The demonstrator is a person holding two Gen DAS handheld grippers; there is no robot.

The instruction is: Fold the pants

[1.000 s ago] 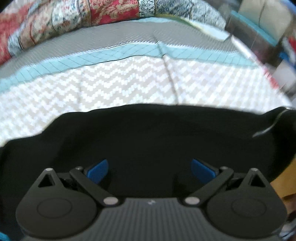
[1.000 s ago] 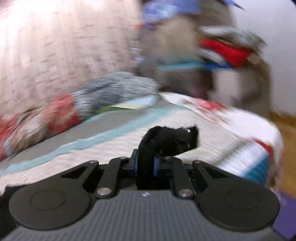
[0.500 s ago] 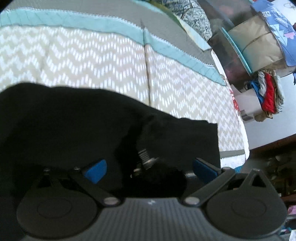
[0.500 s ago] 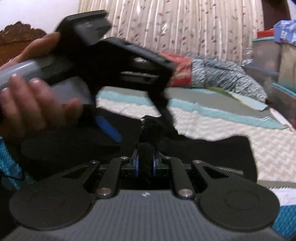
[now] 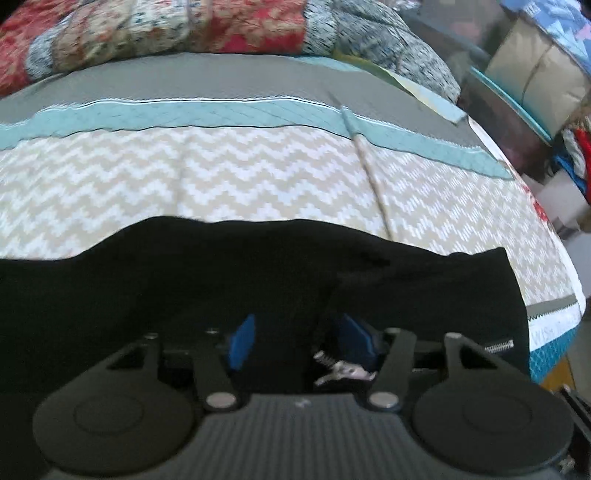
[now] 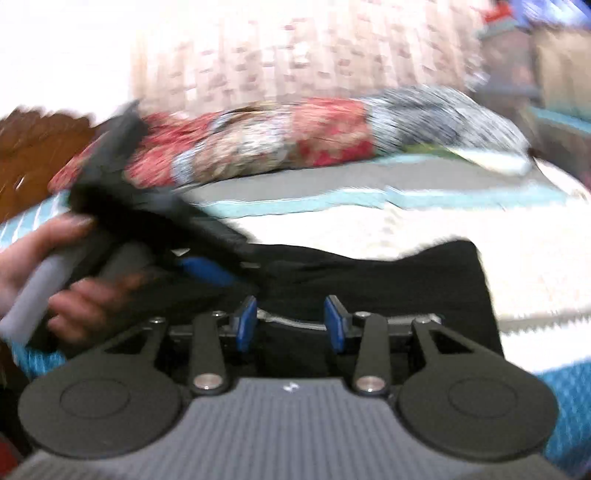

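Note:
The black pants (image 5: 258, 273) lie across the near part of the bed, with a zipper (image 5: 498, 346) at their right edge. My left gripper (image 5: 295, 341) has its blue pads partly closed, with a fold of black cloth and a metal zipper pull (image 5: 343, 371) between them. My right gripper (image 6: 291, 325) is open just above the pants (image 6: 369, 280), with nothing between its pads. The left gripper (image 6: 207, 269) shows in the right wrist view at left, held by a hand (image 6: 33, 273) low over the cloth.
The bed cover (image 5: 221, 177) has beige zigzags, a teal band and a grey band. A patterned red and grey quilt roll (image 5: 184, 33) lies along the far side. Boxes and stacked clothes (image 5: 535, 81) stand beyond the bed's right edge.
My right gripper has let go of the black cloth and opened. My left gripper's pads have closed inward around a fold of the pants, and its view swung back toward the quilt.

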